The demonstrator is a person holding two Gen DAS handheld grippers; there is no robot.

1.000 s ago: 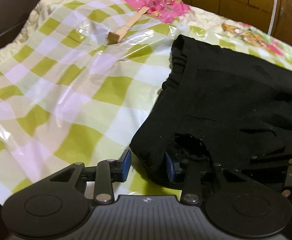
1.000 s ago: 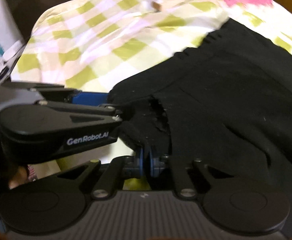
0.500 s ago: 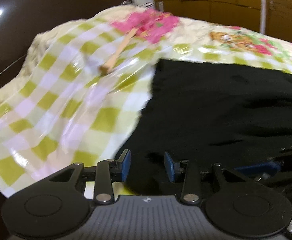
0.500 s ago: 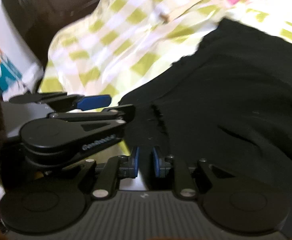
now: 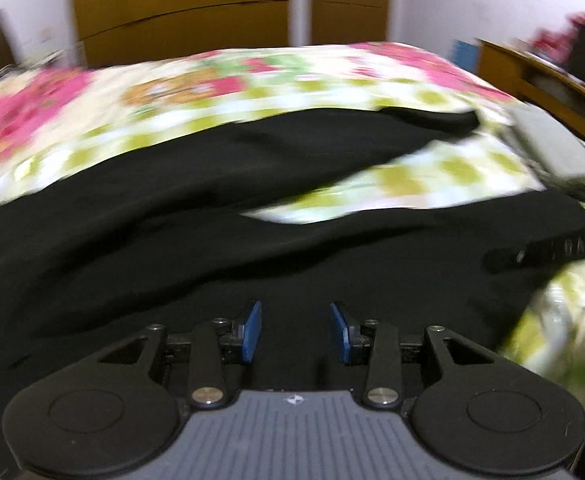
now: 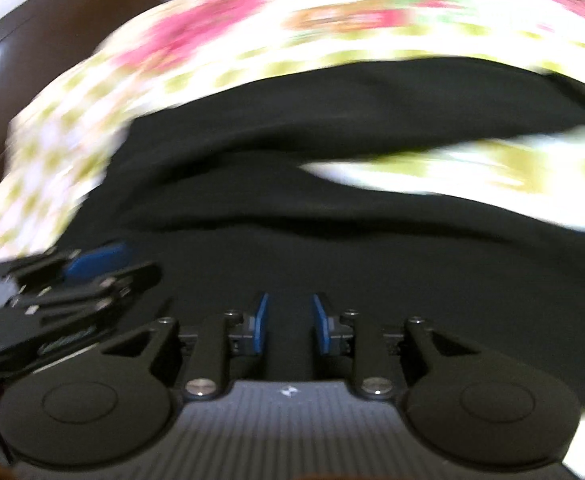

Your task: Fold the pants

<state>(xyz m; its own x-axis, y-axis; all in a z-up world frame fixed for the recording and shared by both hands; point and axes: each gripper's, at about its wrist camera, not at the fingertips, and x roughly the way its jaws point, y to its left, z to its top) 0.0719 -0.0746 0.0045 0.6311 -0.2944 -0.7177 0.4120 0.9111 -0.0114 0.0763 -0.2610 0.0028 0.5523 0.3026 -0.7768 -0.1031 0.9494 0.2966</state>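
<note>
The black pants point(image 5: 220, 248) were seen spread limp over the checked cloth point(image 5: 432, 176) on the desk, both legs trailing right, judged soft and light, best pinched at waistband or hems, while the left gripper point(image 5: 295, 330) stood apart and empty and the right gripper point(image 6: 290, 326) was opening, nothing clamped.

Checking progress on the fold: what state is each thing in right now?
black pants: spread on the cloth, legs apart, not folded.
left tool: open, nothing pinched.
right tool: jaws opening, nothing pinched.
checked cloth: lying under the pants.
</note>
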